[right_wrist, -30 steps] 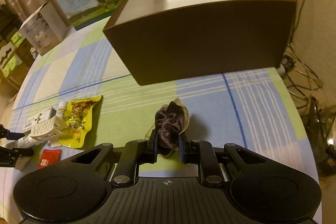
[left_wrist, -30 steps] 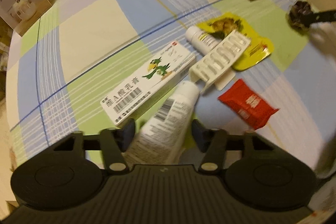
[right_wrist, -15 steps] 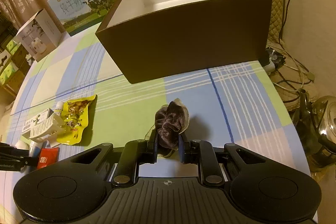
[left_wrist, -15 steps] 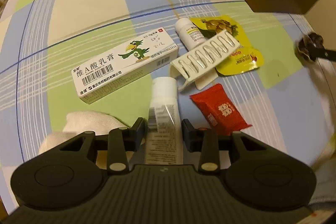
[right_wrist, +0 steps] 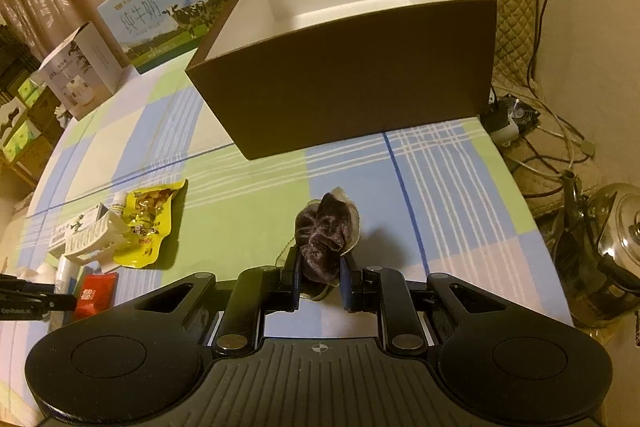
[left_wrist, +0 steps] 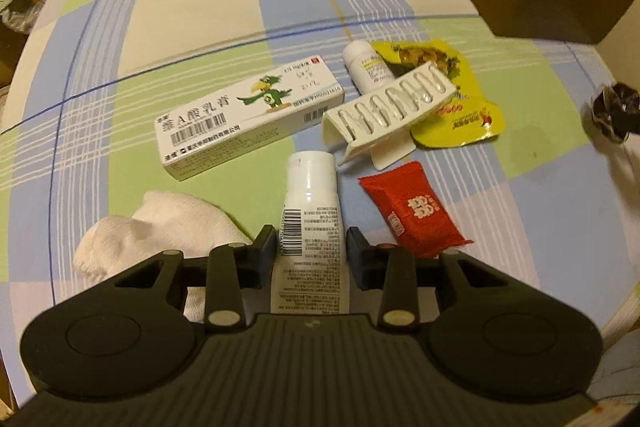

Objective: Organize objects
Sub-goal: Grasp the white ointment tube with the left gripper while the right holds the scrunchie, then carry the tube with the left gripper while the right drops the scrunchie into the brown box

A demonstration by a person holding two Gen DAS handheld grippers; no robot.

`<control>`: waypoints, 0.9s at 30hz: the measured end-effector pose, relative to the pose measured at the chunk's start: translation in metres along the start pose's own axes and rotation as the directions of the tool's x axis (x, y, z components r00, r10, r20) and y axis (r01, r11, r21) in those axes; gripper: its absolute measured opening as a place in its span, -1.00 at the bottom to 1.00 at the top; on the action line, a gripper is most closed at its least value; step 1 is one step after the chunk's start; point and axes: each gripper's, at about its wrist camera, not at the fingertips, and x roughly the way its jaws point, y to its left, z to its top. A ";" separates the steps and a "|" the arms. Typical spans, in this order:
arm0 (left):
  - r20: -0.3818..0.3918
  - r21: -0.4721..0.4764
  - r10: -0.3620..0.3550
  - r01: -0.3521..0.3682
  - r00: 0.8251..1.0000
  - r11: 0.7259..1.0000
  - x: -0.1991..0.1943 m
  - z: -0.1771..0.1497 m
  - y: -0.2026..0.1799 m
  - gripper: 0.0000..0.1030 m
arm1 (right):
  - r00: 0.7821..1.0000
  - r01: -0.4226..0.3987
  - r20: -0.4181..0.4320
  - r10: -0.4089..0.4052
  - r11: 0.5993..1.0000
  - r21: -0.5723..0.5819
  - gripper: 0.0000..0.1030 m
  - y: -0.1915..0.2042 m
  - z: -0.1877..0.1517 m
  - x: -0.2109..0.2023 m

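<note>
My left gripper (left_wrist: pixel 312 251) is shut on a white tube (left_wrist: pixel 310 211) with a barcode, cap pointing away. Beyond it lie a white medicine box (left_wrist: pixel 248 119) with a green parrot, a small white bottle (left_wrist: pixel 366 67), a white blister tray (left_wrist: pixel 392 107), a yellow snack pouch (left_wrist: pixel 452 107) and a red packet (left_wrist: pixel 414 211). A white sock (left_wrist: pixel 160 227) lies at the left. My right gripper (right_wrist: pixel 319 277) is shut on a dark velvet scrunchie (right_wrist: pixel 326 231), held above the checked cloth in front of the open brown box (right_wrist: pixel 344 99) with a white inside.
Milk cartons (right_wrist: pixel 168 11) and a white appliance box (right_wrist: pixel 80 75) stand at the far left of the table. Cables (right_wrist: pixel 540 131) and a steel kettle (right_wrist: pixel 612 227) lie on the floor beyond the table's right edge. The left gripper's arm (right_wrist: pixel 28 301) shows at the left.
My left gripper closed on the white tube and turned it straight, lifting slightly; the sock came into view. My right gripper rose with the scrunchie, so the box interior shows more.
</note>
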 end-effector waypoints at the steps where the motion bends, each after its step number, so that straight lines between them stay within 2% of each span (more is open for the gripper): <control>1: 0.008 -0.007 0.002 -0.002 1.000 1.000 -0.004 -0.001 0.000 -0.36 | 1.000 -0.002 0.001 0.002 1.000 -0.003 -0.70 0.000 0.000 -0.002; 9: 0.086 -0.043 0.004 0.000 0.996 0.999 -0.041 0.007 -0.010 -0.36 | 0.999 -0.040 0.021 0.040 0.999 -0.028 -0.70 -0.001 0.011 -0.017; 14: 0.137 -0.047 -0.019 0.026 0.990 0.999 -0.062 0.023 -0.027 -0.36 | 0.995 -0.079 0.052 0.083 0.995 -0.060 -0.70 0.002 0.026 -0.031; 20: 0.195 -0.029 -0.066 0.073 0.978 0.997 -0.078 0.053 -0.059 -0.36 | 0.989 -0.108 0.091 0.118 0.989 -0.105 -0.70 0.002 0.051 -0.044; 27: 0.252 0.020 -0.131 0.130 0.959 0.991 -0.083 0.106 -0.112 -0.36 | 0.984 -0.110 0.124 0.129 0.982 -0.152 -0.70 -0.008 0.089 -0.047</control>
